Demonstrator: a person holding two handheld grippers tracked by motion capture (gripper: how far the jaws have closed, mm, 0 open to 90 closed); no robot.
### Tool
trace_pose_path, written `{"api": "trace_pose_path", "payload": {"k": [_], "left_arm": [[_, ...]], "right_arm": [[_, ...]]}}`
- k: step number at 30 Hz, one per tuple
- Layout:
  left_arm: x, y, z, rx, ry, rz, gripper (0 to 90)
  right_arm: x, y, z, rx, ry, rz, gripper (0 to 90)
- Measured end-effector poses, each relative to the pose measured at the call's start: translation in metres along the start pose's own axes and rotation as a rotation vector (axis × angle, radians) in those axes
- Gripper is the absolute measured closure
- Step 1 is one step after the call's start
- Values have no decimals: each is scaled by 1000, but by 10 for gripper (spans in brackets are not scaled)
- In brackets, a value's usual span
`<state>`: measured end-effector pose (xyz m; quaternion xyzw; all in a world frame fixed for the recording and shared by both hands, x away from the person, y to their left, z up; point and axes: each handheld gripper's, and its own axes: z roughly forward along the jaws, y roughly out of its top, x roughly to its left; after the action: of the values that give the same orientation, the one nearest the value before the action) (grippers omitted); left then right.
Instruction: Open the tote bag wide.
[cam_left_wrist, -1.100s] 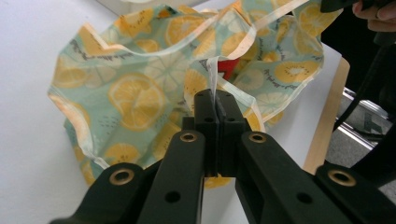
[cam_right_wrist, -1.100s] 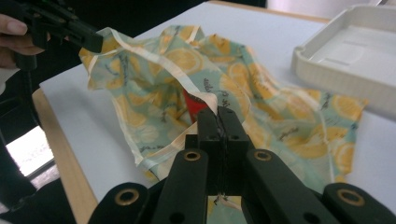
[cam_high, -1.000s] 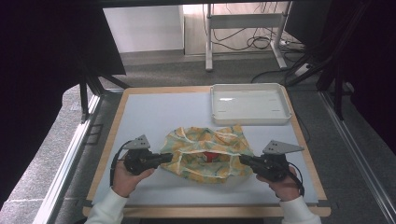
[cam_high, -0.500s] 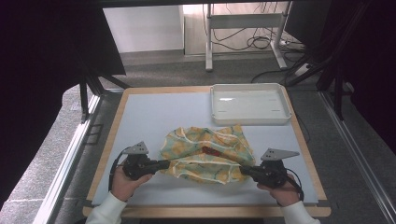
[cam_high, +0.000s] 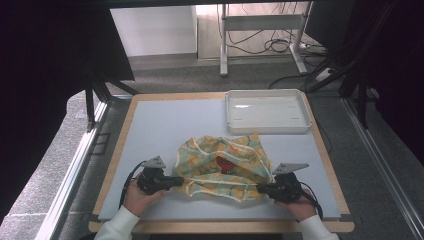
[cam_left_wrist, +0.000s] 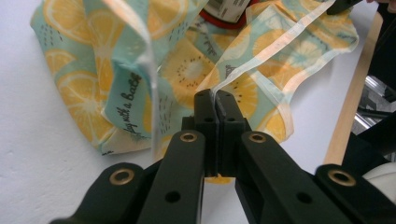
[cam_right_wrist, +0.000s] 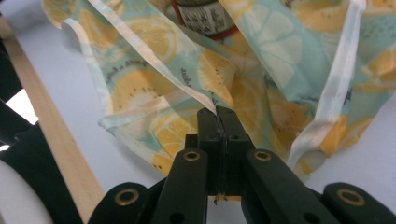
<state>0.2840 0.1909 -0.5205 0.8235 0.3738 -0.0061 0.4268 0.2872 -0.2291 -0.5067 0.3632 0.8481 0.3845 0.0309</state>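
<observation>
A lemon-print cloth bag (cam_high: 222, 165), pale teal with yellow citrus slices and a whitish hem, lies crumpled near the middle of the pale blue surface (cam_high: 160, 125), toward the person's side. The left gripper (cam_high: 176, 181) sits low at the bag's left edge, and the left gripper view shows its black fingers (cam_left_wrist: 205, 112) pressed tight together on the whitish hem (cam_left_wrist: 261, 51) of the fabric, which runs taut up and away from them. The right gripper (cam_high: 264, 188) sits at the bag's right edge, well apart from the left one, and in the right gripper view its fingers (cam_right_wrist: 208, 123) are likewise clamped on a strip of hem (cam_right_wrist: 154, 63), with the fabric spreading out beyond. Between the two held edges the bag sags onto the surface, its mouth gaping a little. Inside that opening rests a red-rimmed can or jar (cam_high: 226, 163) with a printed label, seen at the top of both gripper views (cam_left_wrist: 229, 9) (cam_right_wrist: 203, 16); its exact kind cannot be told. A white rectangular tray (cam_high: 265, 126) stands at the far right of the surface, just beyond the bag and not touching it. The surface has a light wooden border (cam_high: 120, 150).
</observation>
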Motion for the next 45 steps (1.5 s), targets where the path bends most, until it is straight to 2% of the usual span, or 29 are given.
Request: {"api": "trace_pose_path", "payload": {"k": [7, 10, 14, 16, 19, 21, 23, 26, 31, 35, 37, 38, 41, 45], "left_arm": [[0, -1, 6, 17, 14, 9, 882], [1, -1, 3, -6, 27, 10, 846], [0, 0, -7, -54, 33, -13, 635], [0, 0, -14, -89, 55, -18, 521], [1, 0, -26, -139, 40, -30, 376], [2, 1, -32, -164, 41, -35, 324], [1, 2, -39, -188, 56, -36, 297], [-1, 6, -43, -206, 71, -34, 297], [-7, 17, -39, -184, 112, -4, 332], [-12, 33, -35, -178, 111, 31, 398], [-14, 42, -35, -188, 115, 41, 430], [-15, 48, -35, -198, 118, 45, 454], [-17, 64, -36, -215, 117, 56, 618], [-20, 86, -33, -226, 88, 71, 799]], "right_arm": [[-1, 0, 1, 1, -22, 0, 885], [0, 1, -3, -28, -19, -8, 839], [2, 2, -8, -70, -13, -33, 613], [4, 2, -12, -103, -27, -40, 505], [7, 5, -22, -170, -27, -30, 410], [8, 7, -28, -209, -32, -28, 352], [11, 9, -33, -237, -69, -18, 328], [14, 15, -40, -273, -90, -23, 324], [23, 33, -42, -272, -110, -75, 339], [26, 53, -37, -276, -119, -100, 386], [25, 63, -35, -292, -118, -96, 420], [24, 67, -34, -299, -116, -91, 437], [20, 84, -31, -325, -125, -59, 507], [19, 96, -26, -332, -125, -47, 610]]}}
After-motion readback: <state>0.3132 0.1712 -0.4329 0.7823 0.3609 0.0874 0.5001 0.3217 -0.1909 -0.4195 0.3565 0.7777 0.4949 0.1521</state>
